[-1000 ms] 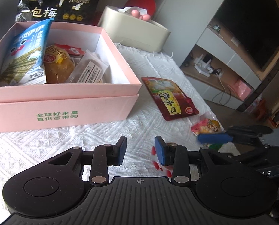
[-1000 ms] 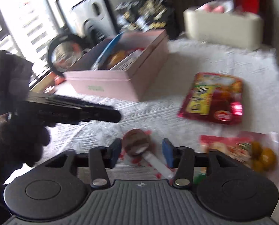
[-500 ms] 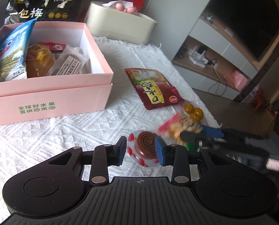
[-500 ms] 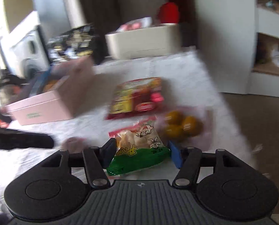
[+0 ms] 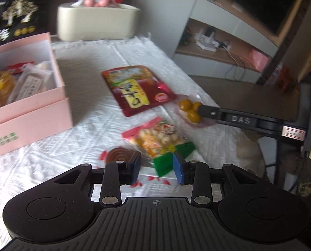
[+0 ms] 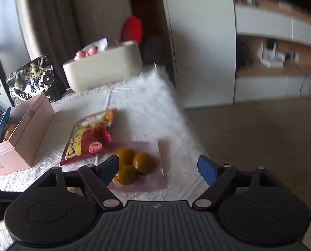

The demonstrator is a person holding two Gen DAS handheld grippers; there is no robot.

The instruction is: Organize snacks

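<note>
Loose snacks lie on a white cloth [image 5: 88, 125]. My left gripper [image 5: 157, 168] stands partly open, low over the green corner of a yellow-and-green snack packet [image 5: 159, 140], its pads not pressing on it. A brown spiral candy [image 5: 120, 156] lies just left of its left finger. My right gripper [image 6: 158, 164] is opening its jaws wide around a clear bag of yellow-brown balls [image 6: 134, 165], which lies close to the left finger and is not pinched. A red packet [image 5: 134, 92] lies beyond. The pink box [image 5: 30, 117] at the left holds several snacks.
A cream tissue box [image 5: 97, 23] and a black snack bag [image 5: 15, 18] stand behind the pink box. The cloth's right edge [image 6: 189, 125] drops off to the floor. A cabinet with a screen [image 5: 249, 21] stands at the far right.
The left view has swung right, from the pink box to the loose snacks. My right gripper has gone from the spiral candy past the green packet to the bag of balls, and its jaws have widened.
</note>
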